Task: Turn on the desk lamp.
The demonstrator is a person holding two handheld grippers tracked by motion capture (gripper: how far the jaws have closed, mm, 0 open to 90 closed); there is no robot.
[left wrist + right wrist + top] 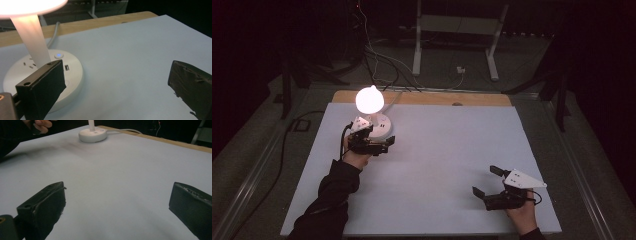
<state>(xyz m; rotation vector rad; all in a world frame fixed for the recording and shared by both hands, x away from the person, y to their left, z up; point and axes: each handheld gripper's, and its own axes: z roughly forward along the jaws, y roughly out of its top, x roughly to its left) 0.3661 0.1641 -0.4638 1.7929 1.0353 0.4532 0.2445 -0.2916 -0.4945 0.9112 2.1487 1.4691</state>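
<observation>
Where the room is dark: a lit lamp [370, 99] supplies the only bright spot, at the far left of the tabletop [447, 165].
Tabletop: wooden, covered by a white sheet; bare wood shows as a strip along the far edge.
Lamp: glowing round shade on a white stem, rising from a round white base [75, 75].
Lamp base: carries socket holes, a USB port and a small button [58, 55] lit blue; a white cable [394, 96] runs from it off the far edge.
Left tongs [388, 143]: held in the person's left hand [356, 158], just in front of the lamp base; a grey three-cornered plate sits on top.
Left tongs, state: jaws spread wide, nothing between them; in the left gripper view one jaw overlaps the base rim, the other stands over bare sheet.
Right tongs [487, 181]: held in the right hand [523, 215] near the front right corner, well apart from the lamp.
Right tongs, state: jaws wide apart, gripping nothing, only bare sheet between them in the right gripper view.
Left sleeve [329, 200]: dark, entering from the bottom edge.
Beyond the tabletop: white frame legs [418, 45] and loose cables on the floor.
</observation>
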